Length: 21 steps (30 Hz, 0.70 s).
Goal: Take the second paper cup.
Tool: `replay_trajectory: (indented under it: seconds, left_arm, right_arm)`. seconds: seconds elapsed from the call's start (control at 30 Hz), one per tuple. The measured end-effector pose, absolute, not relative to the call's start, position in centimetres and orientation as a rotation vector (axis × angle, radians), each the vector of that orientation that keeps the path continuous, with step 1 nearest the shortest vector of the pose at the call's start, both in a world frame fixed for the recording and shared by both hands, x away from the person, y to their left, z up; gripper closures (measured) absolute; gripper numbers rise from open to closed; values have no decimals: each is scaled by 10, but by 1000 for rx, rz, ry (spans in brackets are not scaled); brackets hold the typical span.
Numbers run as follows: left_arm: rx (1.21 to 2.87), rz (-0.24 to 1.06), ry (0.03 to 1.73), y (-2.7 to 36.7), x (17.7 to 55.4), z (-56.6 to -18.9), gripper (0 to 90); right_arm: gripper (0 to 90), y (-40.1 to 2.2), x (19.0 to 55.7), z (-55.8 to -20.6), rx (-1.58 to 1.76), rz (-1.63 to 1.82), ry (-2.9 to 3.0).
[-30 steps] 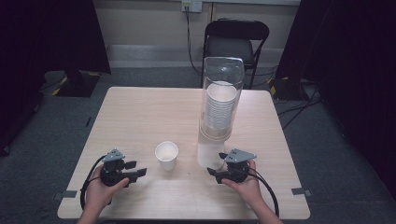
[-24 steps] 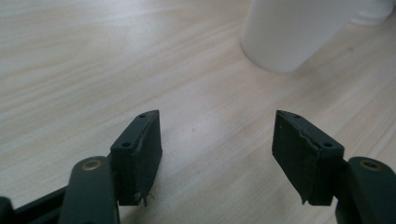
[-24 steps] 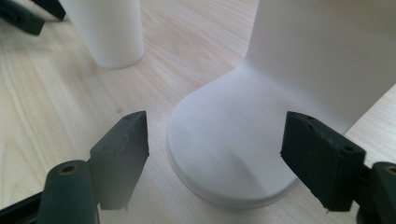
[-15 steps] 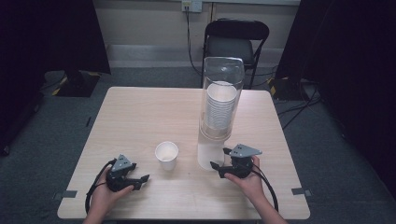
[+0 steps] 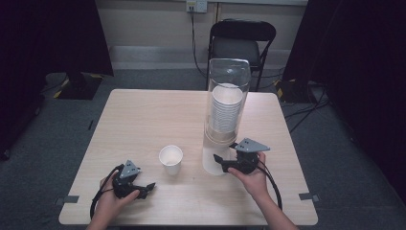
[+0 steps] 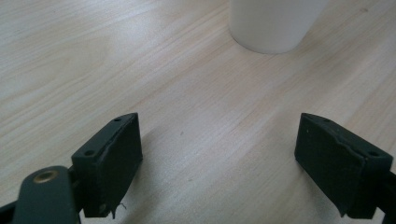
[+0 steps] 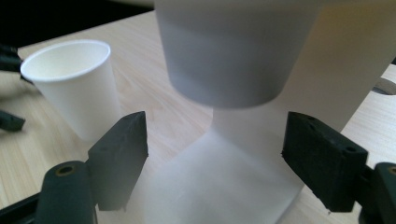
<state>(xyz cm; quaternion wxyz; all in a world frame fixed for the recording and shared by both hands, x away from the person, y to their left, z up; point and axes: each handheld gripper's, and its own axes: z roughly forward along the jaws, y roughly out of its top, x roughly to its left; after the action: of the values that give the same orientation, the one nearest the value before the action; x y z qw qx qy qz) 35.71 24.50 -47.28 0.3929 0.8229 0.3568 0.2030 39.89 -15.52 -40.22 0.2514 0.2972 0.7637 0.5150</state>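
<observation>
Right gripper view, plain white paper cup hanging from dispenser; right hand-held gripper spread, nothing pinched

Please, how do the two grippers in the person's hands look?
Both the left gripper and the right gripper are black, each topped by a grey three-cornered plate, with a black cable trailing back. Their jaws end in flat, blocky black pads. No sleeves show.

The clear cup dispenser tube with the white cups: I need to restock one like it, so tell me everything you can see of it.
The tall clear plastic dispenser tube stands upright on the pale wooden table, right of centre, on a whitish base. It holds a nested stack of white paper cups; the lowest cup's bottom hangs out below. The right gripper is at the base with jaws apart, not touching that cup.
</observation>
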Motion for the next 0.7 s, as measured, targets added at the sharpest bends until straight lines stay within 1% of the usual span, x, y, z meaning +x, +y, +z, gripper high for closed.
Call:
replay_trajectory:
  seconds: [0.2, 0.5, 0.7]
  left_arm:
    - [2093, 515, 906, 245, 357, -473, 140]
    - [2094, 513, 905, 245, 357, -473, 139]
    - [2094, 513, 905, 245, 357, -473, 139]
  right_arm:
    - [215, -153, 403, -389, 811, 1431, 2040]
    - [220, -145, 408, -381, 796, 1431, 2019]
    - [253, -141, 410, -380, 800, 1452, 1999]
